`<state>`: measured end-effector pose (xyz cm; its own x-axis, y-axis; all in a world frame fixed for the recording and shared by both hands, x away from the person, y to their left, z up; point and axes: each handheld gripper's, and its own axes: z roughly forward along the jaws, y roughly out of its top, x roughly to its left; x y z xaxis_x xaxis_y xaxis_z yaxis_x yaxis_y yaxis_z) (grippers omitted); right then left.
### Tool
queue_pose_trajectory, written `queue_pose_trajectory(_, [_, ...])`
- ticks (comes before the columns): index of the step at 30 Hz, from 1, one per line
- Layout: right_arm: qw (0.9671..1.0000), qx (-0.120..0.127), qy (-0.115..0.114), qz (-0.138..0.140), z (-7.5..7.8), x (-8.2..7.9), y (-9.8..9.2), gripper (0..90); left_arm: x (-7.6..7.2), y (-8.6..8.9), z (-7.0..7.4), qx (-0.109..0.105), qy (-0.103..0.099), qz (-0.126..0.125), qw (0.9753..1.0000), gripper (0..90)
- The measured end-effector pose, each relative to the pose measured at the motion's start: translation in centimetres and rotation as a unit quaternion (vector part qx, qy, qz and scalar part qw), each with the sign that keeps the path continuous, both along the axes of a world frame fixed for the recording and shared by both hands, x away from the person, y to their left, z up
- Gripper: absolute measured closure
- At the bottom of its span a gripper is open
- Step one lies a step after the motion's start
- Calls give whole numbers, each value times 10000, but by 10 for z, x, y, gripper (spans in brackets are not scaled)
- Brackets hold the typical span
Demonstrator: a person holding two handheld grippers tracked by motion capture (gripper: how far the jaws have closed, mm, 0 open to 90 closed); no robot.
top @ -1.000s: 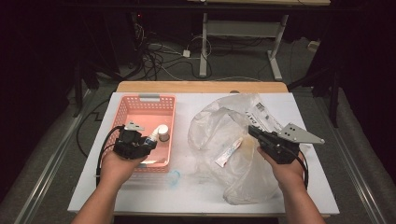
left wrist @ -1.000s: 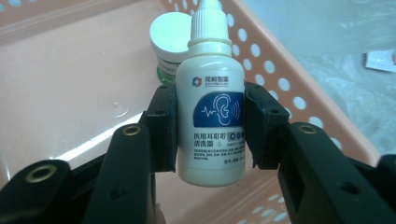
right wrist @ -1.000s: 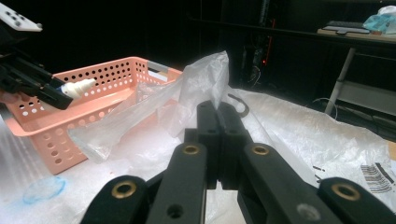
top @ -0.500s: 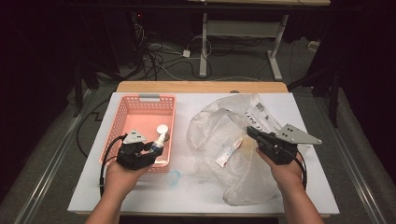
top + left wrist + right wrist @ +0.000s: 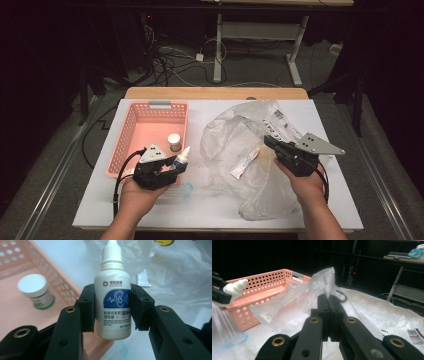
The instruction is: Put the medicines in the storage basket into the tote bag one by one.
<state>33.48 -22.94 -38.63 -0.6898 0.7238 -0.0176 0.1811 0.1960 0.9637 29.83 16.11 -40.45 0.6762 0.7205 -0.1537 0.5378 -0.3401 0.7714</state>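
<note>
Left gripper [image 5: 113,312] has its jaws clamped on the white ear-drop bottle [image 5: 113,297], held upright just past the pink basket's [image 5: 131,125] near right corner, close to the table's [image 5: 210,210] near edge. A white-lidded jar [image 5: 174,141] sits inside the basket by its right wall. Right gripper [image 5: 328,305] has its jaws pressed together on a fold of the clear plastic bag [image 5: 235,132], which sprawls over the table's right half. A tube [image 5: 245,163] lies in the bag. Bare tabletop runs between basket and bag.

High view overhead, facing forward-down; gripper views close (both catch pink basket [image 5: 30,267]).
</note>
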Motion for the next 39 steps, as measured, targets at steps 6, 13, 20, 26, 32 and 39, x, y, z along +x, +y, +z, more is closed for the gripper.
queue_pose_trajectory(6, [10000,22,-4,-3,0,0,-2,900,-6,-14,-1,-105,52,-239,9996,579])
queue_pose_trajectory(13, [10000,30,-12,-5,0,0,-1,900,-13,-28,1,-185,-38,-456,9988,579])
queue_pose_trajectory(20, [10000,18,-10,4,-1,1,-1,900,-18,-38,3,-283,-46,-598,9978,578])
queue_pose_trajectory(26, [10000,42,0,8,0,0,-1,900,-17,-53,0,-237,-50,-725,9971,578])
queue_pose_trajectory(32, [10000,81,34,-13,-1,1,-2,900,-12,-74,-1,-263,-40,-890,9957,578])
queue_pose_trajectory(39, [10000,81,33,10,-2,2,-1,900,1,-103,-5,-152,-17,-977,9951,577])
